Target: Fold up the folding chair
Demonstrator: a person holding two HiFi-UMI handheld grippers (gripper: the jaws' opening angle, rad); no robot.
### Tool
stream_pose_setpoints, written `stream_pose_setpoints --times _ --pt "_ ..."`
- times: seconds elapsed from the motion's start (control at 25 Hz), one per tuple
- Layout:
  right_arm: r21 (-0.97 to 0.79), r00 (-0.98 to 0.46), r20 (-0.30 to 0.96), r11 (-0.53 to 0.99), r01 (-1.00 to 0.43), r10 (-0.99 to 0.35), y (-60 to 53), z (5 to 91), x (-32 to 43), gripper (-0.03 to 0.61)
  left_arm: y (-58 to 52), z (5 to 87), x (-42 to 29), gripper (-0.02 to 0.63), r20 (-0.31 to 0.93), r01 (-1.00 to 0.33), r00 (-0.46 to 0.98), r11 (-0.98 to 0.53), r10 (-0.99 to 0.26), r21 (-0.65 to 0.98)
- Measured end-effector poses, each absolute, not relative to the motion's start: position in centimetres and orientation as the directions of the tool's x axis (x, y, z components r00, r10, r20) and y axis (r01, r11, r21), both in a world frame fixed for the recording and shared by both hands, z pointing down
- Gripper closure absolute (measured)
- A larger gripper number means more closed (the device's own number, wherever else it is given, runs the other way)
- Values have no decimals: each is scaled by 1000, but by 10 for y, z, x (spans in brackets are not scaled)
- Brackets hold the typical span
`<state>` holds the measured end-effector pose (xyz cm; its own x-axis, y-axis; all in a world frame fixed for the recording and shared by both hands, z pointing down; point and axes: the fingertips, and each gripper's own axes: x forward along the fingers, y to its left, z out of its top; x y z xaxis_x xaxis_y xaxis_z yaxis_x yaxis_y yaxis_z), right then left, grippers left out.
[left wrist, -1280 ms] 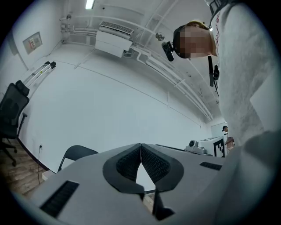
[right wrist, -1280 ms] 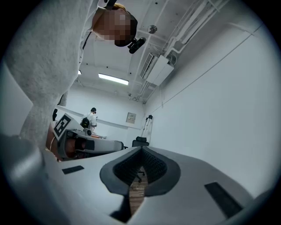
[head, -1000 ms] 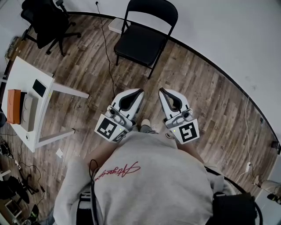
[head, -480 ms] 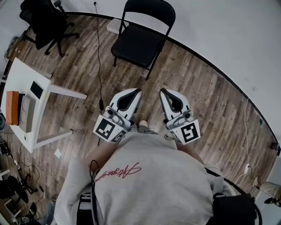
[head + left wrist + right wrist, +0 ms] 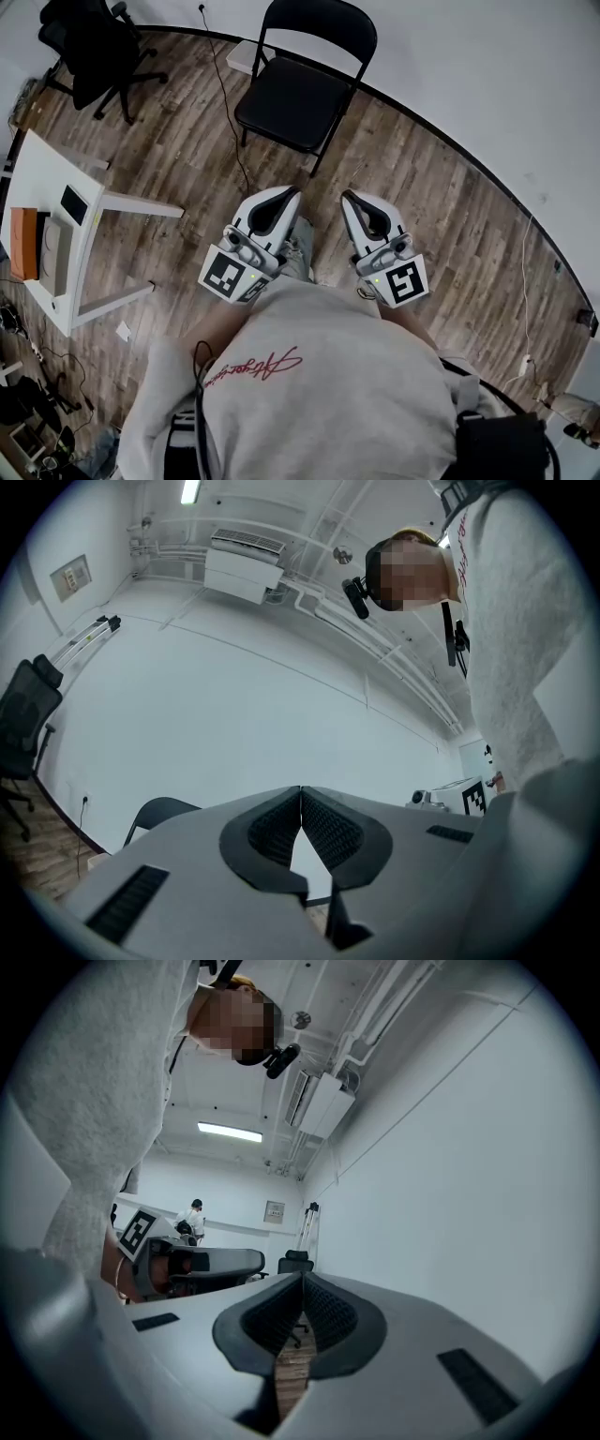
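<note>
A black folding chair (image 5: 302, 80) stands unfolded on the wood floor by the white wall, seat facing me; its backrest (image 5: 159, 813) peeks over the left gripper's body in the left gripper view. My left gripper (image 5: 294, 193) and right gripper (image 5: 344, 195) are held side by side in front of my body, well short of the chair. Both point toward it, tips together, nothing between them. In the left gripper view the left gripper (image 5: 301, 790) has its pads meeting; the right gripper (image 5: 302, 1278) looks the same in its own view.
A white table (image 5: 58, 197) with an orange box (image 5: 23, 244) and a dark tablet stands at the left. A black office chair (image 5: 89, 47) sits at the far left corner. A cable (image 5: 223, 103) trails across the floor left of the folding chair. Another person stands far off in the right gripper view.
Both grippers and I have drifted slightly toward the folding chair; the table has slid left and down in the head view. The jaws stayed shut.
</note>
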<state>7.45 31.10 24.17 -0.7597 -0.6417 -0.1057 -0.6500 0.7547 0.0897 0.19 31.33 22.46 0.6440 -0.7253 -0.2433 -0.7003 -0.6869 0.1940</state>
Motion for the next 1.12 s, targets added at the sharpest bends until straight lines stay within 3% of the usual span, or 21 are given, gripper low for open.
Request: stream_pose_setpoints --times 0.84,1.12 --pt "122 -658 -160 647 -753 -736 33 221 30 560 47 232 -30 597 -205 -609 743 -771 -637 189" --pt "109 -648 -96 639 -761 -756 -8 246 54 560 13 259 -15 595 -191 -548 754 -762 -628 345"
